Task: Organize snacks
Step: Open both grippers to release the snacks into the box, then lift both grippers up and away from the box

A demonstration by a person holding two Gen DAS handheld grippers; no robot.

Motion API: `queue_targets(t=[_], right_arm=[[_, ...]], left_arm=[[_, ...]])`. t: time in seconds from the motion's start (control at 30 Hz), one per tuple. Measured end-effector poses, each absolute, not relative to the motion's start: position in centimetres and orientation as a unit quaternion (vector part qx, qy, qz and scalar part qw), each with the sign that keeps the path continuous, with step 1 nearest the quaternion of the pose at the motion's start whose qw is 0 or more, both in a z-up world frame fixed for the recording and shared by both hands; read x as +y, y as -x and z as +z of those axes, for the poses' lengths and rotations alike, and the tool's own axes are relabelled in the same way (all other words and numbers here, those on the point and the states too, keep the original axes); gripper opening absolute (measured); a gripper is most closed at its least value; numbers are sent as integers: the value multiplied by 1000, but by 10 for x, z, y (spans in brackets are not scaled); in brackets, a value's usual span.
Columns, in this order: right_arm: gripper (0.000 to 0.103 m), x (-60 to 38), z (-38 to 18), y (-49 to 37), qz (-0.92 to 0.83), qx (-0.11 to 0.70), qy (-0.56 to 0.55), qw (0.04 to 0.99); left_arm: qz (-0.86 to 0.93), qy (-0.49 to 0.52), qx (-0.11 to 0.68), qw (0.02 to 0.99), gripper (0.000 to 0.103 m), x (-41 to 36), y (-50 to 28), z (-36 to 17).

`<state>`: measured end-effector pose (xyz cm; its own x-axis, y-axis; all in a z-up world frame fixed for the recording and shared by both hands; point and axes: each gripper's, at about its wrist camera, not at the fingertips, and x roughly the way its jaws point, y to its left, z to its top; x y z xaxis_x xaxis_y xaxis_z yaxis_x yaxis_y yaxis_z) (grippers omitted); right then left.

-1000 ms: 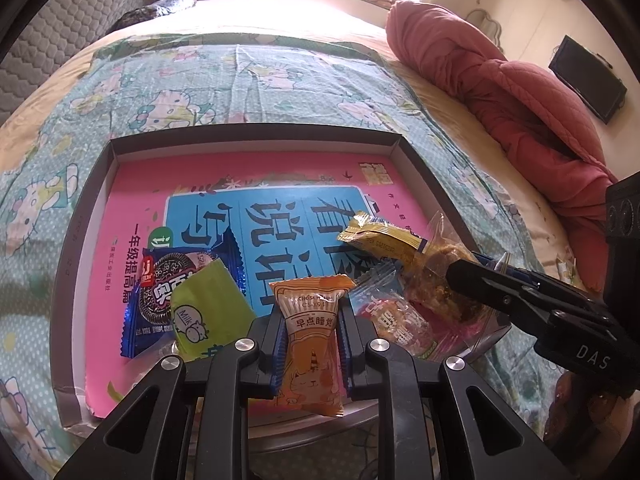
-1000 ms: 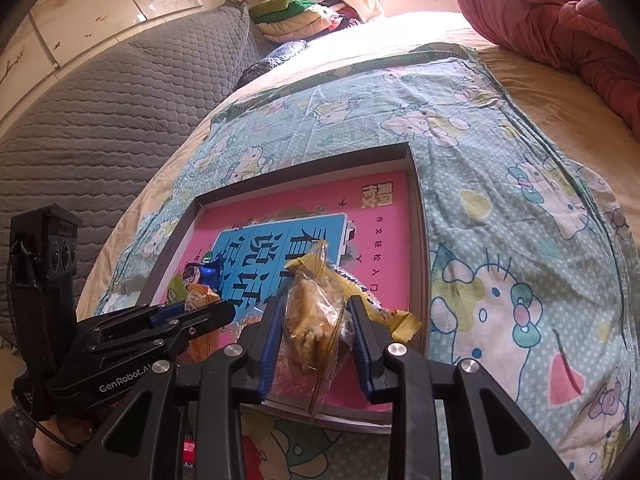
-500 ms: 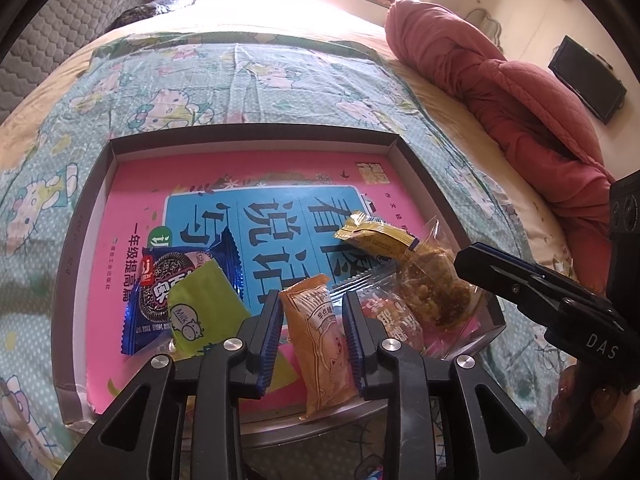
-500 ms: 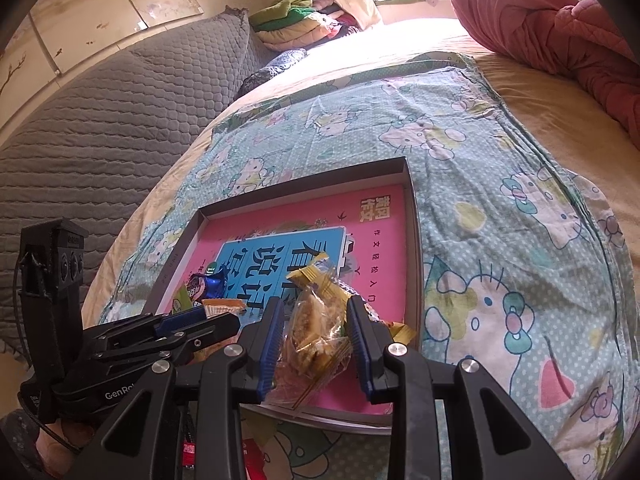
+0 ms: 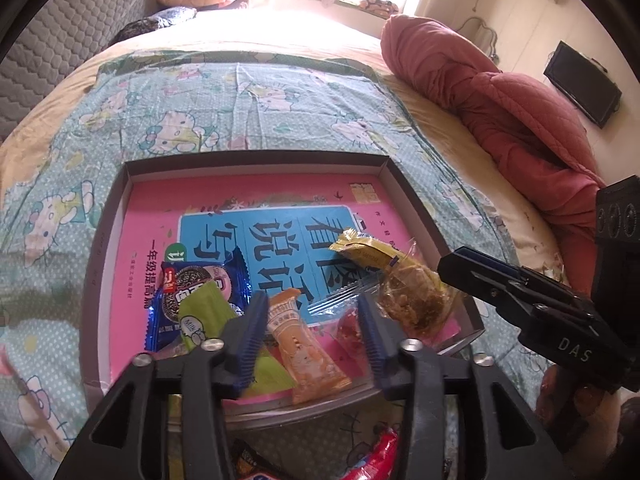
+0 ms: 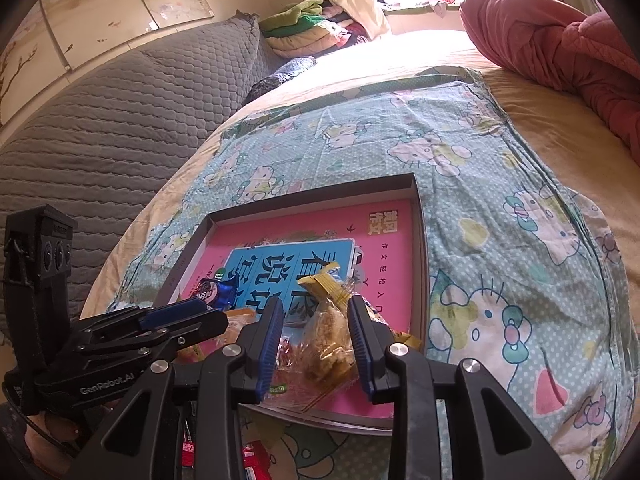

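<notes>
A shallow grey tray (image 5: 256,158) lined with a pink and blue print lies on the bed cover. In it are a blue cookie packet (image 5: 192,280), a green packet (image 5: 204,316), a yellow packet (image 5: 364,250) and a small red-filled clear packet (image 5: 346,326). An orange packet (image 5: 304,352) lies flat near the front wall between the fingers of my left gripper (image 5: 312,316). Its jaws are opening and do not touch the packet. My right gripper (image 6: 314,316) is closed around a clear bag of brown snack (image 6: 328,344) resting in the tray's near right corner; its jaws are just starting to open.
Red and dark loose packets (image 5: 372,456) lie on the bed cover in front of the tray. A red quilt (image 5: 500,112) is heaped at the right. A grey padded headboard (image 6: 100,120) runs along the left, with folded bedding (image 6: 304,24) beyond.
The left gripper has opened, let go of the orange packet and risen slightly; the packet now lies flat in the tray. The right gripper has brought the clear bag down onto the tray floor.
</notes>
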<state>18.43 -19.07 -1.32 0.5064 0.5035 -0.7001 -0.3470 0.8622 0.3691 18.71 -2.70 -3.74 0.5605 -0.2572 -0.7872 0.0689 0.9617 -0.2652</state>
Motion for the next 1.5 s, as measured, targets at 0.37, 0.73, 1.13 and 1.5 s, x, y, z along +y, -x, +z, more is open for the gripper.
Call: queue_targets(t=[0.37, 0.73, 1.13, 1.5], right_arm=[[48, -187, -3, -180, 253, 417, -83, 869], [56, -183, 9, -173, 259, 394, -68, 879], [66, -177, 20, -164, 265, 377, -49, 886], [74, -178, 27, -149, 275, 366, -51, 888]], left_arm=[[-78, 109, 436, 890, 63, -10, -169, -7], [-47, 121, 433, 892, 67, 11, -149, 4], [-38, 121, 424, 897, 67, 18, -128, 20], [-42, 110, 426, 897, 67, 15, -115, 25]])
